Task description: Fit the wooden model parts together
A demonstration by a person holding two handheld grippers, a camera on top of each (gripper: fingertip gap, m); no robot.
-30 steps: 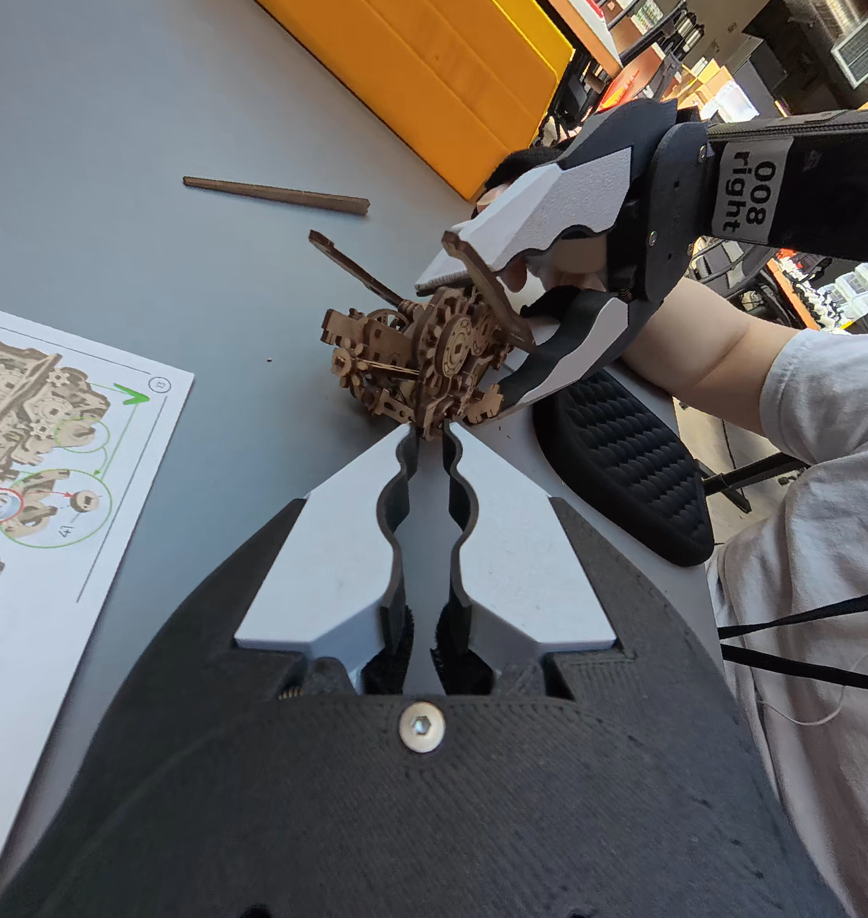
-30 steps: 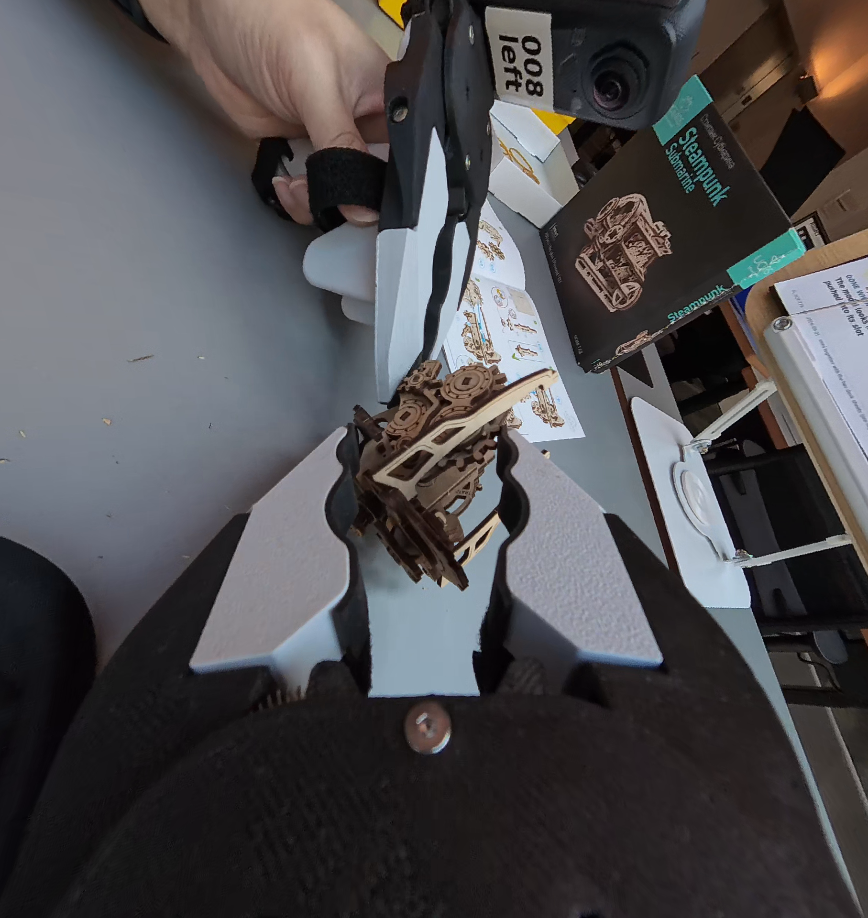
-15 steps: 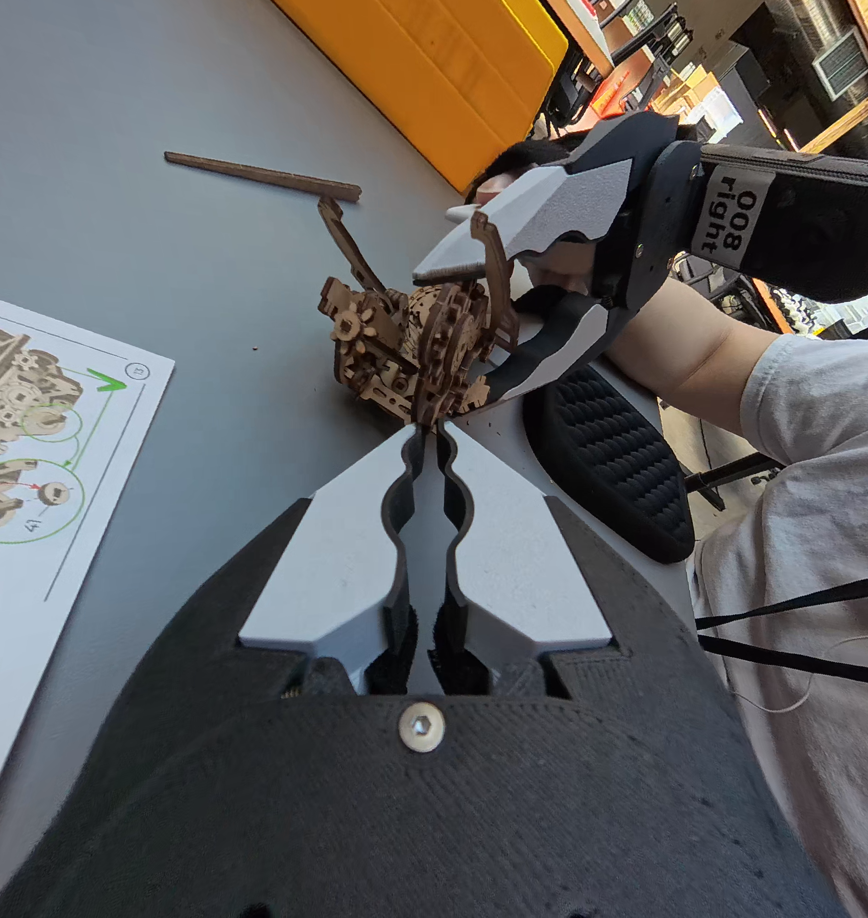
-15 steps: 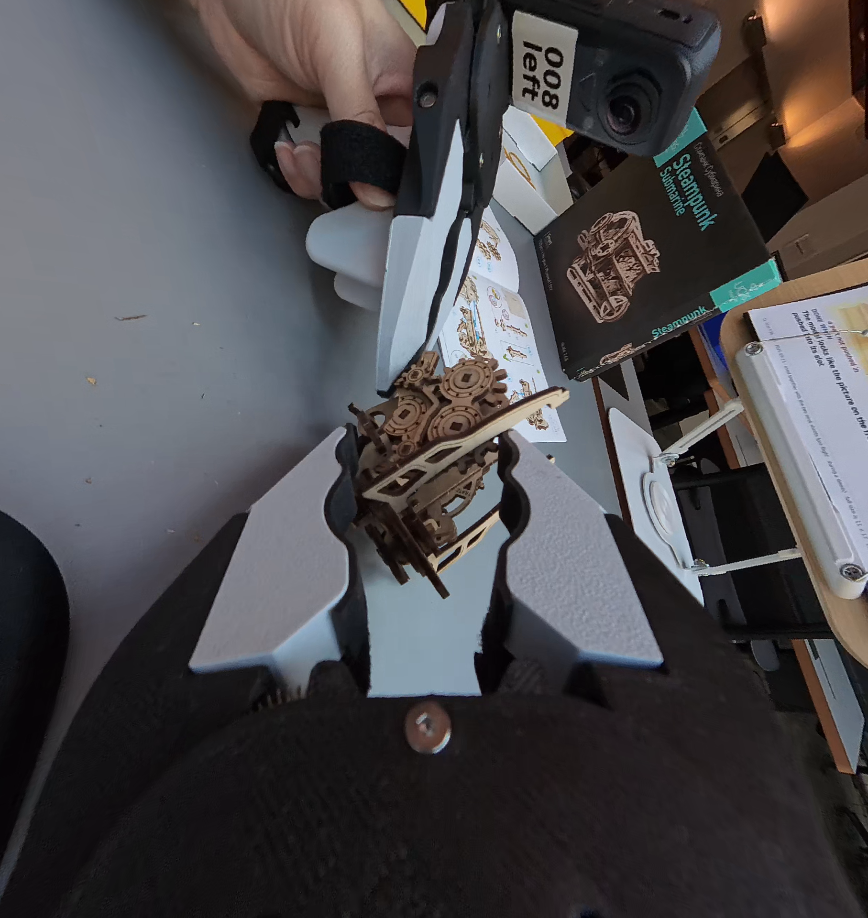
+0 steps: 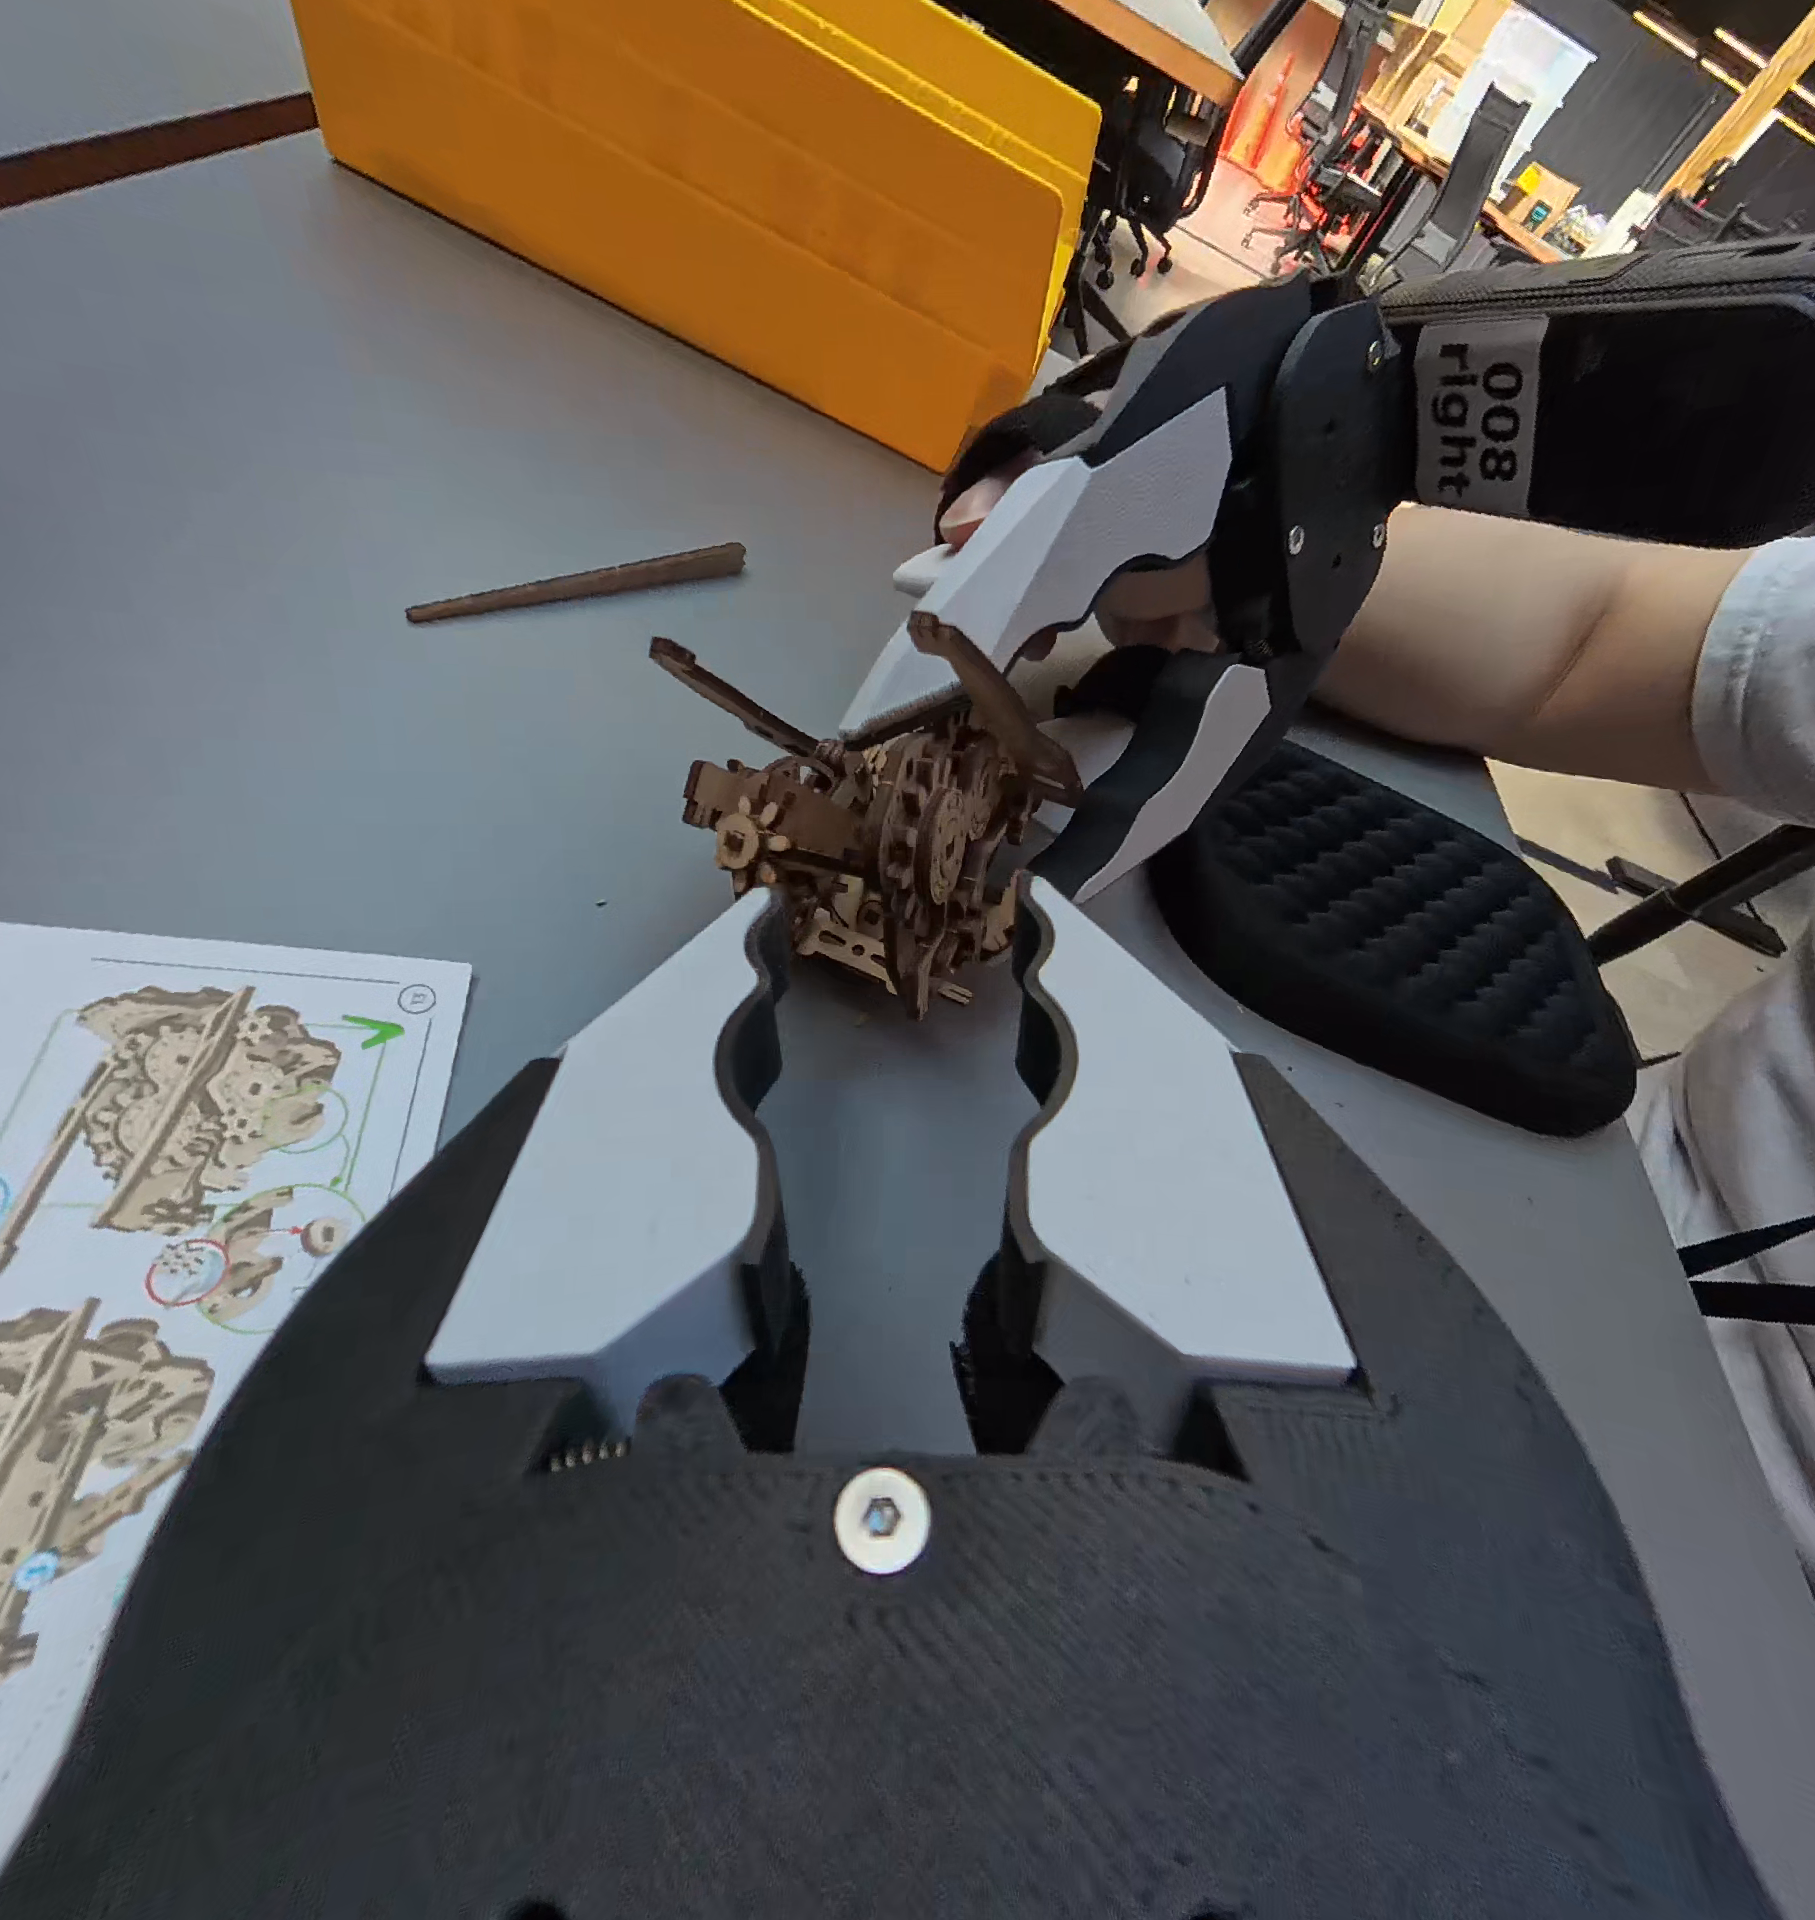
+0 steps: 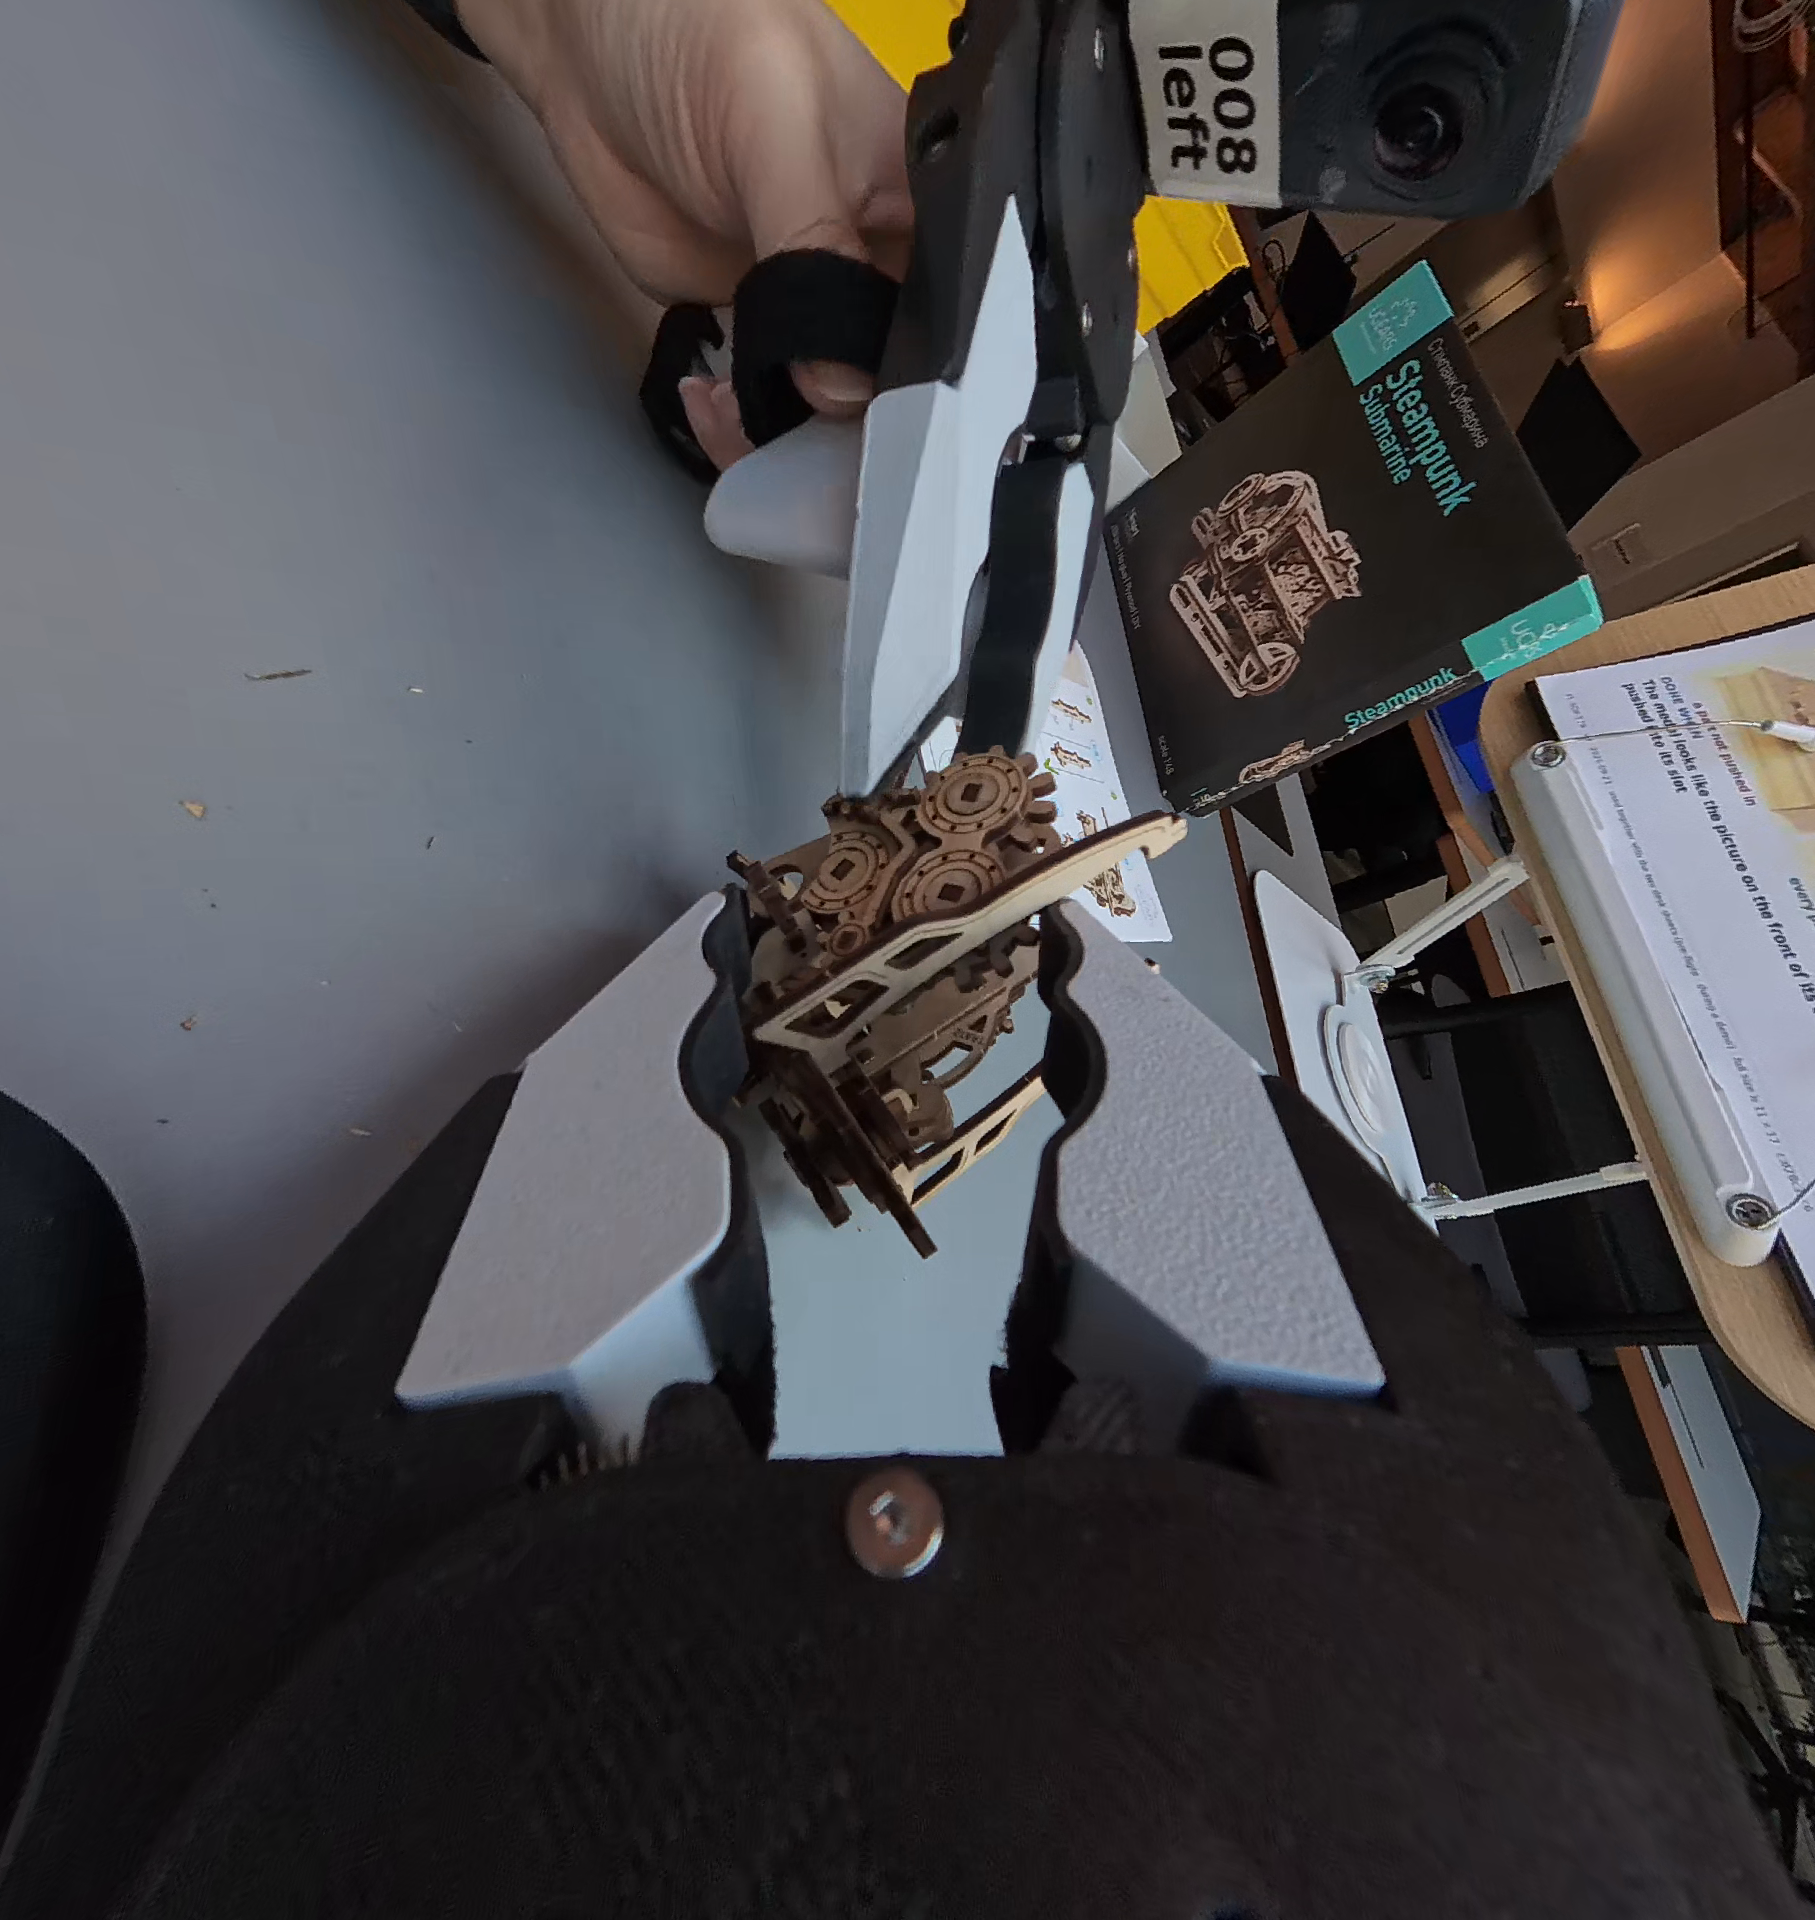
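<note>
A brown wooden gear model [image 6: 882, 997] is clamped between the fingers of my right gripper [image 6: 892, 914], held just above the grey table [image 5: 259, 468]. In the left wrist view the model [image 5: 861, 831] sits right at the tips of my left gripper [image 5: 895, 899], whose jaws stand apart on either side of its near end. The right gripper [image 5: 996, 748] comes in from the right there. In the right wrist view the left gripper [image 6: 872, 779] points down onto the model's gears. A thin arm sticks out of the model to the upper left.
A loose wooden stick [image 5: 576, 582] lies behind the model. An instruction sheet [image 5: 186, 1091] is at the left, a yellow bin [image 5: 695, 177] at the back, a black textured pad [image 5: 1402, 935] at the table edge. The model's dark box [image 6: 1339, 540] and a paper stand [image 6: 1713, 883] are at the right. Only a small space, under 4 cm, lies between the two pairs of fingers.
My left gripper was shut on the model's edge and has opened its jaws wide. The right gripper keeps its hold; the model has turned slightly in it.
</note>
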